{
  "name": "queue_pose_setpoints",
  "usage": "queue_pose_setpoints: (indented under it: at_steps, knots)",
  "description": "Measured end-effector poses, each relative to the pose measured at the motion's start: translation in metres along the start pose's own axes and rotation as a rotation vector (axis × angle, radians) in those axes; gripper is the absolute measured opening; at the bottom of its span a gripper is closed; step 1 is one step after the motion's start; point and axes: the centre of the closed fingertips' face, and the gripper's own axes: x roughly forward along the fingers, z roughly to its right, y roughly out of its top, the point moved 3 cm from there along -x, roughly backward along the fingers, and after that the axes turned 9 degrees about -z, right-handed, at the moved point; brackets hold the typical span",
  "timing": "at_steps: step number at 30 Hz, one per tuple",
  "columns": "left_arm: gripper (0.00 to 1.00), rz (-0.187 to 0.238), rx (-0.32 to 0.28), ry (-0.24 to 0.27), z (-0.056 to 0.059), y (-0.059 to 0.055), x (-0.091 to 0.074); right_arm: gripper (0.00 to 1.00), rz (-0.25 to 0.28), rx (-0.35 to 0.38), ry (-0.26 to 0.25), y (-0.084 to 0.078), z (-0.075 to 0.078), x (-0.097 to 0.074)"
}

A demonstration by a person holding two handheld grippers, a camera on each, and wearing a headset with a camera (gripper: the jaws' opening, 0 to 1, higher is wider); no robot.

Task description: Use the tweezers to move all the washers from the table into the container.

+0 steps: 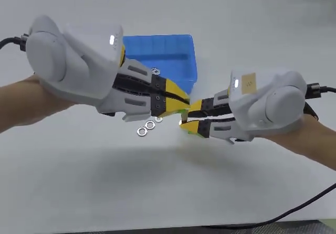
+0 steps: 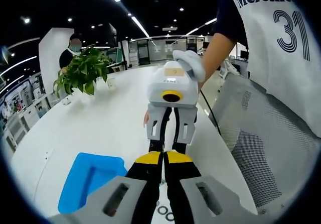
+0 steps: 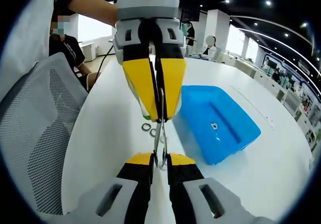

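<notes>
My left gripper [image 1: 177, 98] is shut on a pair of metal tweezers [image 3: 159, 136], which point at my right gripper [image 1: 188, 121]. In the right gripper view the left gripper's yellow jaws come down from the top and pinch the tweezers. The tweezers' free end lies between the right gripper's [image 3: 160, 158] jaws, which stand slightly apart with a thin gap on each side. Three washers [image 1: 149, 125] lie in a row on the white table under the left gripper. The blue container [image 1: 181, 53] sits just behind them and holds one washer [image 1: 155, 71].
A mesh office chair [image 2: 261, 143] stands at the table's edge on my side. A potted plant [image 2: 83, 73] is far across the table. A cable [image 1: 294, 208] trails from the right gripper over the near table edge. A person in a mask stands in the background.
</notes>
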Motion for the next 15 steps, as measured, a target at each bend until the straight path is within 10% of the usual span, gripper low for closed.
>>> queue_pose_setpoints:
  at_steps: [15]
  knots:
    - [0.05,0.002,-0.019,-0.031,0.0040,0.0000,-0.0026,0.11,-0.014,0.008,0.010,0.0015,-0.0040,0.0002]
